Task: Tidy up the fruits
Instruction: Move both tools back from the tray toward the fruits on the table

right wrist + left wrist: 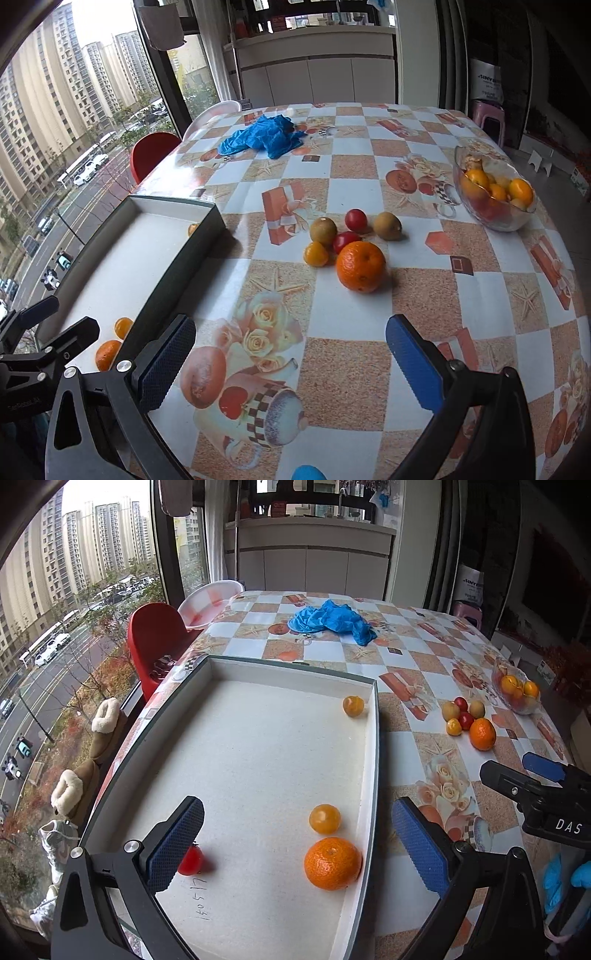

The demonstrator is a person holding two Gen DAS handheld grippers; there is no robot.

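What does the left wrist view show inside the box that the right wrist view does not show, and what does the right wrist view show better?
Only the left wrist view shows the red tomato in the box, beside the open left gripper, and the whole box floor.

Only the right wrist view shows the open right gripper from its own camera, empty above the tablecloth, and the full glass bowl.

Both show the large orange in the box, the fruit pile on the table, and the blue gloves.
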